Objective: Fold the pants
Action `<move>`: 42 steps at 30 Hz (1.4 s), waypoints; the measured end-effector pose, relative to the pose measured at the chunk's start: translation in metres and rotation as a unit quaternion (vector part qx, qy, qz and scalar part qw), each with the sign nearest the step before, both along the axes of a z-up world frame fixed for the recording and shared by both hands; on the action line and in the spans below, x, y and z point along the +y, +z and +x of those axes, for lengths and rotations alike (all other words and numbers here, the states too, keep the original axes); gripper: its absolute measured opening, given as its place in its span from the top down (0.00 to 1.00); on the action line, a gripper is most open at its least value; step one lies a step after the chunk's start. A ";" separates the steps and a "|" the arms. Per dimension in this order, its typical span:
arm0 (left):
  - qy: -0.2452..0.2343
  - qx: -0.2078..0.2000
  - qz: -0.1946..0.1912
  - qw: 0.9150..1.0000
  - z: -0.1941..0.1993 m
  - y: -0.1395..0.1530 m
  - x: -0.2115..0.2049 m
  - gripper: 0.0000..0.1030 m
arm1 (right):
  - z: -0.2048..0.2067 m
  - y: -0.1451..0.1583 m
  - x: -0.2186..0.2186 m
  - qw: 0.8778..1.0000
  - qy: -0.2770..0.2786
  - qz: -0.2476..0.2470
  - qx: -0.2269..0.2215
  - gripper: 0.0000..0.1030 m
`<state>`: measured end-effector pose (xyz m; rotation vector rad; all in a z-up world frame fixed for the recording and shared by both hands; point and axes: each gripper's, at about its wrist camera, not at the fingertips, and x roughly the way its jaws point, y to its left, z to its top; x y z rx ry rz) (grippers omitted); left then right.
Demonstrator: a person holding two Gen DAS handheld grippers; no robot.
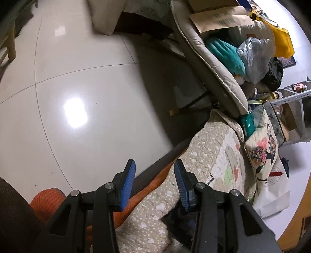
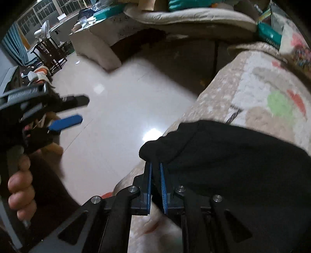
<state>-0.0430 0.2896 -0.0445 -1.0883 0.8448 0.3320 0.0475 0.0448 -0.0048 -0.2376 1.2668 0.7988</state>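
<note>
Right wrist view: right gripper (image 2: 155, 165) pinches the black pants (image 2: 223, 153) corner on the quilt (image 2: 252, 91); left gripper (image 1: 154, 171) part-open, empty. Best keep the pinch firm, carry the edge across squarely.

You're working in a lived-in home: glossy tiled floor (image 1: 81, 81) shining under you, a quilted cover (image 1: 204, 155) lying over the sofa, a patterned cushion (image 1: 260, 149) resting there, dining chairs (image 2: 49, 52) standing by the windows (image 2: 44, 13).
</note>
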 end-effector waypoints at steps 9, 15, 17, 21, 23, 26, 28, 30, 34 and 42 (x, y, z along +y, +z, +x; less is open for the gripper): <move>-0.064 0.020 -0.034 0.997 0.004 -0.019 -0.043 0.59 | 0.030 0.040 -0.042 0.997 -0.051 0.043 0.036 0.51; -0.144 0.020 -0.002 0.989 0.016 -0.022 -0.097 0.59 | 0.070 0.051 -0.008 0.999 -0.033 -0.026 -0.020 0.35; -0.160 0.019 0.019 0.987 0.018 -0.020 -0.108 0.59 | 0.073 0.038 0.015 0.998 -0.001 -0.064 -0.028 0.34; -0.171 0.036 0.047 0.984 0.028 -0.029 -0.124 0.52 | 0.082 -0.002 0.046 0.989 0.054 -0.136 -0.027 0.34; -0.171 0.053 0.030 0.983 0.033 -0.042 -0.128 0.48 | 0.082 -0.020 0.061 0.981 0.073 -0.177 -0.029 0.34; -0.170 0.068 0.012 0.983 0.040 -0.055 -0.135 0.34 | 0.081 -0.049 0.077 0.964 0.105 -0.244 -0.025 0.30; -0.185 0.072 0.009 0.980 0.043 -0.058 -0.141 0.35 | 0.075 -0.063 0.083 0.952 0.122 -0.280 -0.035 0.30; -0.204 0.063 0.005 0.977 0.045 -0.054 -0.141 0.51 | 0.067 -0.064 0.086 0.942 0.132 -0.303 -0.064 0.50; -0.247 0.005 -0.031 0.969 0.053 -0.036 -0.139 0.85 | 0.075 -0.045 0.075 0.958 0.093 -0.269 -0.046 0.79; -0.199 -0.038 -0.078 0.976 0.060 -0.022 -0.099 0.86 | 0.103 0.001 0.076 0.979 0.018 -0.196 -0.059 0.80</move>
